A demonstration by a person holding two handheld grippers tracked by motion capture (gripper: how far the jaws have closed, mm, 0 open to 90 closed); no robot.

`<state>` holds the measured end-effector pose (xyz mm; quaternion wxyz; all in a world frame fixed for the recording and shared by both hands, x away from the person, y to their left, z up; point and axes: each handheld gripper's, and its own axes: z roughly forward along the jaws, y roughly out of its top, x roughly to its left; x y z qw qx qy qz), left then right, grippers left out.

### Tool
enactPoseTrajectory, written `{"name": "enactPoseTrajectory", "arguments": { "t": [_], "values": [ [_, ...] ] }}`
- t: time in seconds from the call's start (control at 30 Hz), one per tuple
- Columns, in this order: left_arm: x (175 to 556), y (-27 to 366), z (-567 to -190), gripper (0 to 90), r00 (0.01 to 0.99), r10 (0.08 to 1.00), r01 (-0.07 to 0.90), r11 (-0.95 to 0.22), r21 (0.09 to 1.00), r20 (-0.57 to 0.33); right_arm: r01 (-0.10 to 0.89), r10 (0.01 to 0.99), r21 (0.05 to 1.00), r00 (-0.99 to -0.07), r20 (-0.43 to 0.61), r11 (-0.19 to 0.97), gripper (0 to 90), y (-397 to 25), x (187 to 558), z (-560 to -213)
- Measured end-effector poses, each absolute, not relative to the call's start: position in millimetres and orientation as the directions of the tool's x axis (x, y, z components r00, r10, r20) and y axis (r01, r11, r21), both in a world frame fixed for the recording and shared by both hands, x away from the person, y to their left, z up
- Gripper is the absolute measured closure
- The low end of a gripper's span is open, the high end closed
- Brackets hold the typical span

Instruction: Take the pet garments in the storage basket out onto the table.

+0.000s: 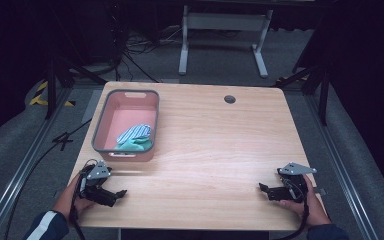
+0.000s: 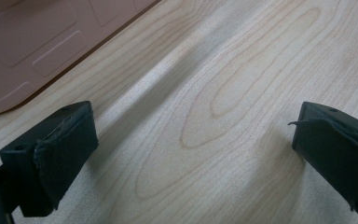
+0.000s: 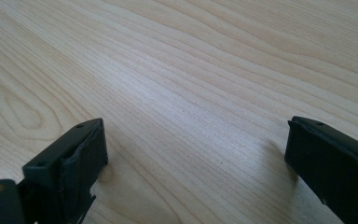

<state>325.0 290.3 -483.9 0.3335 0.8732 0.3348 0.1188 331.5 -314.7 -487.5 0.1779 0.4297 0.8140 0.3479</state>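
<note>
Inside pink bin (image 1: 107, 117): striped cloth (image 1: 134, 132), teal cloth (image 1: 136, 145).

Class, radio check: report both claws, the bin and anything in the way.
Left claw open, empty. Right claw open, empty. Bin holds cloths. Table between them bare.

Looked like a lab or recording studio setup, not anybody's home. A light wood desk (image 1: 215, 145) with a cable grommet hole (image 1: 230, 99) near its far edge sat on grey carpet (image 1: 220, 55), boxed in by black curtains (image 1: 25, 40) on both sides. Metal rails (image 1: 15, 175) ran along the floor past the desk's left and right edges, with yellow-black hazard tape (image 1: 40, 95) off the far left corner. Loose cables (image 1: 135, 55) snaked across the floor, and a white metal stand frame (image 1: 225, 35) stood beyond the far edge.
</note>
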Motion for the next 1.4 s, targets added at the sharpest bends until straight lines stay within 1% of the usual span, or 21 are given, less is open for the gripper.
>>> {"name": "enactPoseTrajectory", "arguments": {
  "t": [0.37, 0.47, 0.57, 0.67, 0.73, 0.8, 0.83, 0.97, 1.0, 1.07, 1.2, 1.3, 1.33, 1.4],
  "values": [
    [320, 289, -483, 2.6, 0.723, 0.69, 0.519, -0.534, 0.667, -0.011, 0.576, 0.824, 0.719, -0.567, 0.009, 0.388, 5.8, -315, 332, -487],
    [320, 291, -482, 2.6, 0.732, 0.681, 0.51, -0.551, 0.661, 0.003, 0.572, 0.821, 0.719, -0.571, 0.004, 0.395, 5.8, -315, 332, -488],
    [320, 290, -483, 3.9, 0.745, 0.667, 0.509, -0.549, 0.663, -0.019, 0.572, 0.821, 0.719, -0.571, 0.004, 0.394, 5.8, -315, 332, -488],
    [320, 289, -481, 5.0, 0.745, 0.667, 0.508, -0.559, 0.655, -0.008, 0.573, 0.822, 0.719, -0.57, 0.003, 0.395, 5.8, -315, 332, -488],
    [319, 289, -480, 9.3, 0.746, 0.666, 0.51, -0.558, 0.655, -0.013, 0.573, 0.822, 0.719, -0.57, 0.003, 0.394, 5.8, -314, 332, -488],
    [319, 288, -476, 17.1, 0.743, 0.669, 0.51, -0.563, 0.651, -0.003, 0.573, 0.822, 0.719, -0.57, 0.003, 0.394, 5.8, -314, 332, -488],
    [319, 287, -475, 18.9, 0.737, 0.676, 0.511, -0.561, 0.651, 0.004, 0.572, 0.821, 0.719, -0.57, 0.004, 0.394, 5.8, -314, 332, -488],
    [318, 289, -472, 18.6, 0.742, 0.67, 0.507, -0.572, 0.645, 0.011, 0.573, 0.821, 0.719, -0.57, 0.005, 0.394, 5.8, -314, 332, -488],
    [317, 290, -470, 18.7, 0.745, 0.667, 0.504, -0.567, 0.652, 0.003, 0.573, 0.822, 0.719, -0.57, 0.005, 0.394, 5.8, -314, 332, -488],
    [314, 292, -462, 19.8, 0.743, 0.669, 0.485, -0.564, 0.669, 0.026, 0.573, 0.822, 0.719, -0.57, 0.005, 0.393, 5.8, -314, 332, -488],
    [310, 296, -448, 20.3, 0.741, 0.671, 0.462, -0.537, 0.706, 0.025, 0.573, 0.822, 0.719, -0.57, 0.003, 0.394, 5.8, -314, 332, -488],
    [308, 296, -442, 20.2, 0.74, 0.673, 0.461, -0.527, 0.714, 0.019, 0.573, 0.822, 0.719, -0.569, 0.004, 0.393, 5.8, -314, 332, -488],
    [306, 296, -435, 20.2, 0.747, 0.665, 0.442, -0.526, 0.727, 0.026, 0.573, 0.822, 0.719, -0.57, 0.003, 0.394, 5.8, -314, 332, -488],
    [305, 296, -429, 20.3, 0.75, 0.661, 0.44, -0.52, 0.732, 0.02, 0.573, 0.822, 0.719, -0.569, 0.004, 0.393, 5.8, -314, 332, -488]
  ]
}}
